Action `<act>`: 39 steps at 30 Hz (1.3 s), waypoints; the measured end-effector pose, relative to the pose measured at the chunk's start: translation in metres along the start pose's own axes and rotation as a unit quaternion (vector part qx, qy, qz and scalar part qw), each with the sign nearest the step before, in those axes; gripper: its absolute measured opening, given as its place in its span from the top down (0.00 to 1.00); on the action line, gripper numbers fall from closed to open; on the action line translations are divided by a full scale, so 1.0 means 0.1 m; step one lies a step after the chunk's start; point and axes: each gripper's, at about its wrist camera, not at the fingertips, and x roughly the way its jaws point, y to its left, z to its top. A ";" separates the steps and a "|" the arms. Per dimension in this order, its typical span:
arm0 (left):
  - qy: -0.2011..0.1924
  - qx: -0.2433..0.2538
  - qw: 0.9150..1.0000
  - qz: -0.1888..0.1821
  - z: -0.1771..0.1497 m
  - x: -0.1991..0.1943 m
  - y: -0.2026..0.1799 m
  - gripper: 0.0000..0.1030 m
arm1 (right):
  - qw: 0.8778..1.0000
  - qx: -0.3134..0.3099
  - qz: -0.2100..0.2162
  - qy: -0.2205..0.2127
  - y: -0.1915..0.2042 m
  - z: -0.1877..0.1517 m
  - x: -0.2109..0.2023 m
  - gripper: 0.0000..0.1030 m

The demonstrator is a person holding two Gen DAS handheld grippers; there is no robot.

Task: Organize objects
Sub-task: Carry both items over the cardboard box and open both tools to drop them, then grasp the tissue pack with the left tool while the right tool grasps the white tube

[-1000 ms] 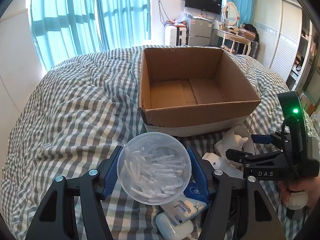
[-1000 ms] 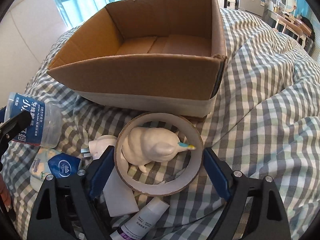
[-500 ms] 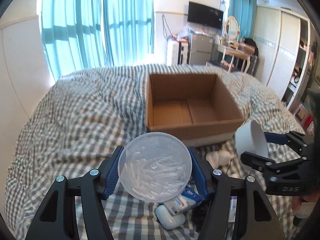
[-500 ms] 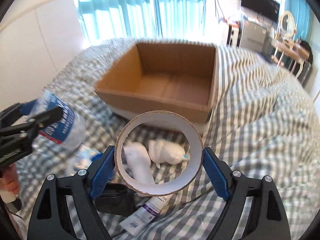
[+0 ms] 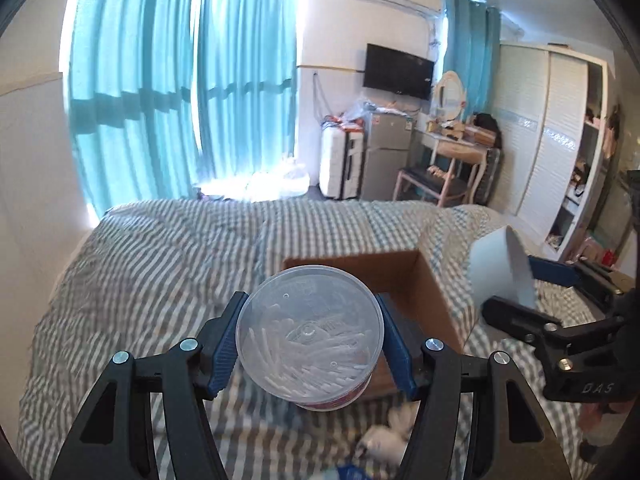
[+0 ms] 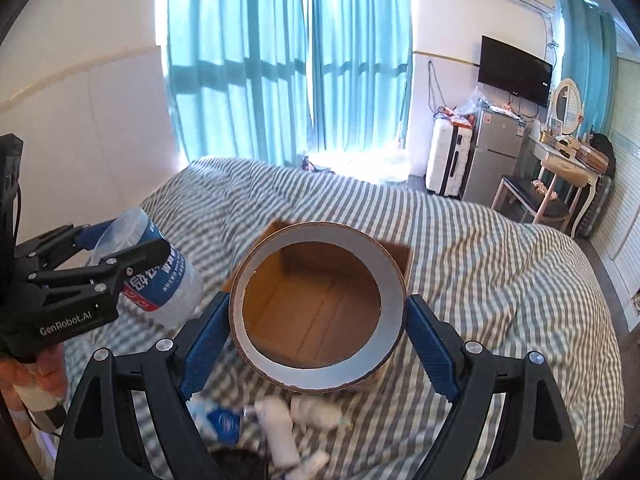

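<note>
A big bed with a grey and white checked blanket fills the room, and bright blue curtains hang at the window behind it. A brown cardboard box sits open on the blanket, and I can see its bare floor through the ring in the right view.

The left gripper is up in the air above the bed. Its two blue pads press on the sides of a clear round tub full of thin white sticks. The tub has a blue label with white writing. It hangs over the near side of the box.

The right gripper is up too. Its blue pads pinch a wide roll of tape, white on the rim and brown on the inside. The roll hangs just above the box.

Low on the blanket, near the box, lie some small things: a white toy animal, a white tube and a blue and white packet. They look blurry.

A black TV hangs on the far wall, with a small grey fridge and a white suitcase below it.
</note>
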 end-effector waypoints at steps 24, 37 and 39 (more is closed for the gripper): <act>0.073 0.048 0.994 -0.067 -0.17 1.87 0.01 0.38 | 0.995 0.064 0.000 0.081 -0.66 0.18 1.80 0.17; 0.049 0.048 0.996 -0.064 -0.07 1.38 -0.10 0.09 | 0.996 0.088 0.000 0.003 -0.67 0.31 1.11 0.06; 0.047 0.039 0.996 -0.063 -0.02 1.20 -0.08 0.09 | 0.996 0.086 -0.004 -0.012 -0.65 0.37 0.84 0.06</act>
